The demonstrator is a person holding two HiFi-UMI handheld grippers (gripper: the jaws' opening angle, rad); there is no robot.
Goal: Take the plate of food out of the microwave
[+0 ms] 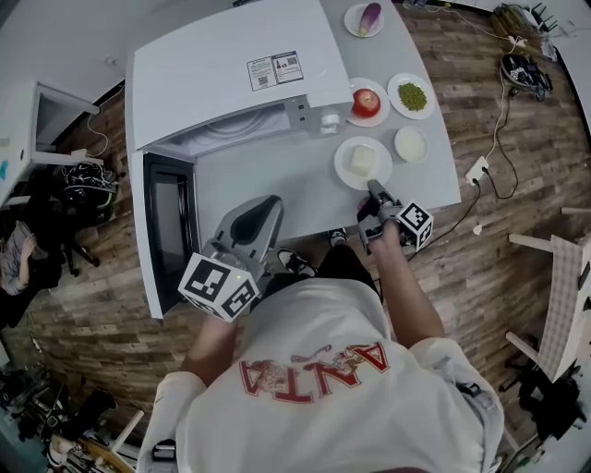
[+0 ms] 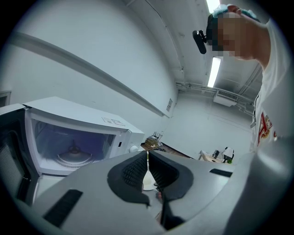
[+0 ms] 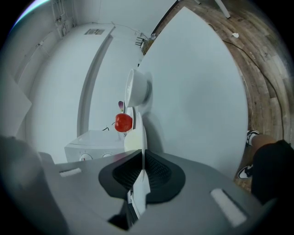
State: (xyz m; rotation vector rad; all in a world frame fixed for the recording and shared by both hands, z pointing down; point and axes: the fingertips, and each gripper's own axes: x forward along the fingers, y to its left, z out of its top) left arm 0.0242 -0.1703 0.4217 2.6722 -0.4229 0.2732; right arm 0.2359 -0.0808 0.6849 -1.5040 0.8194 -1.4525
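The white plate (image 1: 344,151) with a pale block of food (image 1: 362,161) rests on the table outside the microwave (image 1: 231,74). My right gripper (image 1: 374,192) is shut on the plate's near rim. In the right gripper view the plate (image 3: 144,136) stands edge-on between the pads, my right gripper (image 3: 140,161) pinching it, with the food (image 3: 131,141) just beyond. The microwave door (image 1: 169,231) hangs open, and the glass turntable (image 2: 73,158) inside is bare. In front of the cavity my left gripper (image 1: 268,205) is shut with nothing held, and the left gripper (image 2: 147,159) has its pads together.
On the grey table (image 1: 277,185) behind the plate sit a plate with a red apple (image 1: 367,101), a plate of green food (image 1: 412,96), an empty white bowl (image 1: 411,144) and a plate with an eggplant (image 1: 367,18). A power strip (image 1: 477,170) lies on the wood floor.
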